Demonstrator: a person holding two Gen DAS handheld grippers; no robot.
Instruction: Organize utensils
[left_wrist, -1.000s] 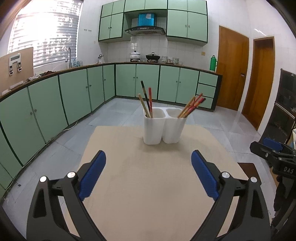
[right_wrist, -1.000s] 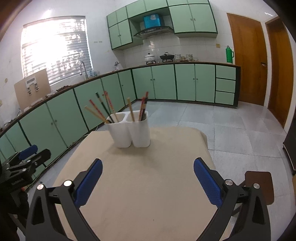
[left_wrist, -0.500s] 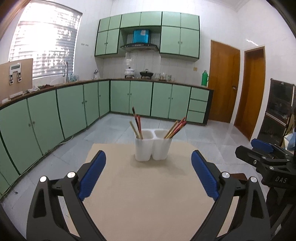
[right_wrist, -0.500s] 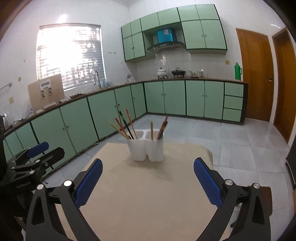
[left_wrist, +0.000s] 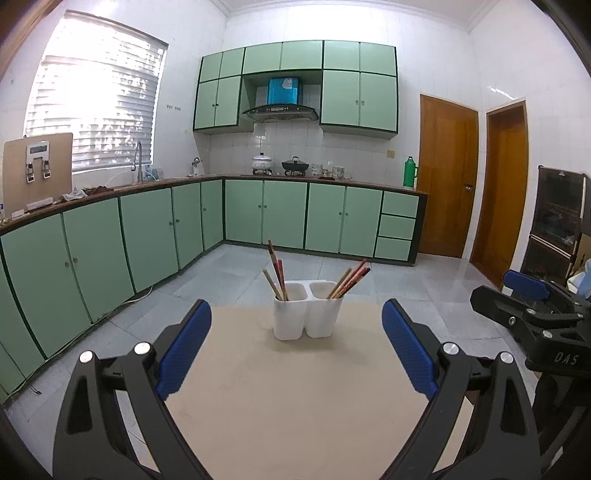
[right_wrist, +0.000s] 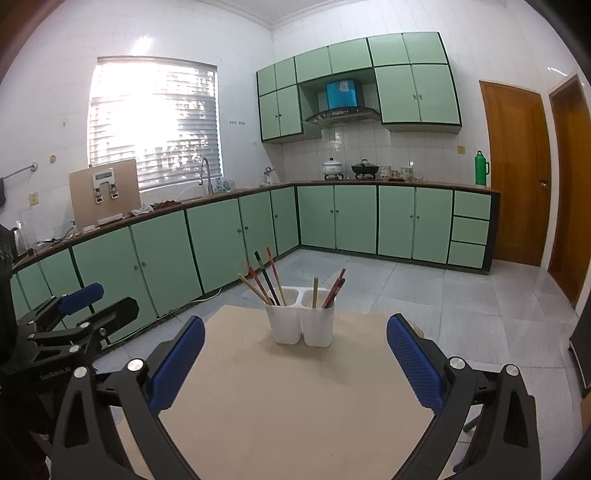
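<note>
Centrally, a white twin-cup holder (left_wrist: 307, 315) stands upright toward the far edge of the beige surface (left_wrist: 295, 398); its chopsticks (left_wrist: 277, 275) lean loosely outward in both cups, mixed red, dark and pale. Risk: a clumsy grab at one slanted stick could tip the light holder or drag out neighbours; left gripper (left_wrist: 296, 347) and right gripper (right_wrist: 295, 360) hang well short, jaws spread, empty.

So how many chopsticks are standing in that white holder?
7 chopsticks: four in the left compartment, three in the right compartment. They overlap, so another may be hidden.
</note>
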